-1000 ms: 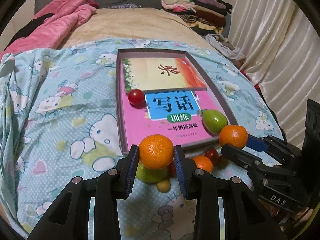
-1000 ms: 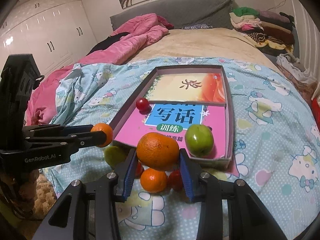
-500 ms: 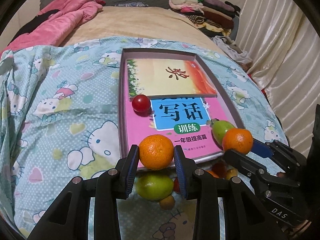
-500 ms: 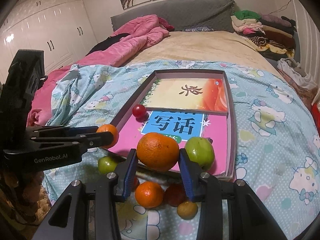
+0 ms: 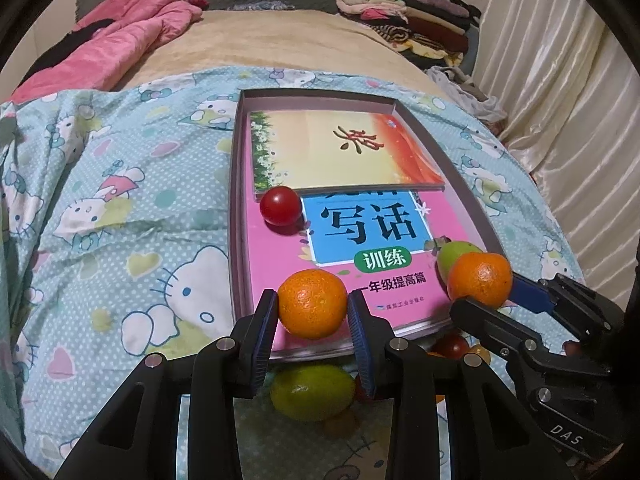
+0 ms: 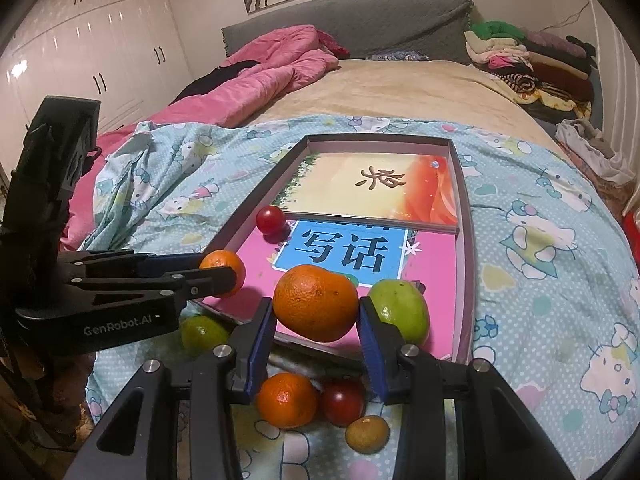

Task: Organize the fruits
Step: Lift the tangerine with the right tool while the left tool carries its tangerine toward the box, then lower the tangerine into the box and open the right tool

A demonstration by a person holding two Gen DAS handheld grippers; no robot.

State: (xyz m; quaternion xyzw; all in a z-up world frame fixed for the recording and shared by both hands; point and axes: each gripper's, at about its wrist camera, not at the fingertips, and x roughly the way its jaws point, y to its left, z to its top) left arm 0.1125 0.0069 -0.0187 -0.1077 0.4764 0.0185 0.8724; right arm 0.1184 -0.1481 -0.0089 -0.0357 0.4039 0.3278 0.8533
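Observation:
My left gripper (image 5: 312, 307) is shut on a small orange (image 5: 312, 303) and holds it over the near left edge of the shallow box tray (image 5: 236, 216). My right gripper (image 6: 316, 306) is shut on a larger orange (image 6: 316, 302) over the tray's near edge (image 6: 464, 264). Inside the tray lie a red tomato (image 6: 271, 219) and a green fruit (image 6: 402, 311). On the bedsheet in front of the tray lie a green lime (image 6: 204, 332), a small orange (image 6: 287, 400), a red tomato (image 6: 343, 402) and a small brownish fruit (image 6: 367, 434).
Two books (image 5: 344, 152) line the tray's floor. The tray sits on a Hello Kitty sheet (image 5: 120, 216) on a bed. A pink quilt (image 6: 256, 68) lies at the far left, folded clothes (image 6: 520, 60) at the far right, curtains (image 5: 560, 80) to the right.
Both grippers have lifted and moved forward with their oranges, from over the loose fruit to over the tray's near edge. The loose fruit has not moved.

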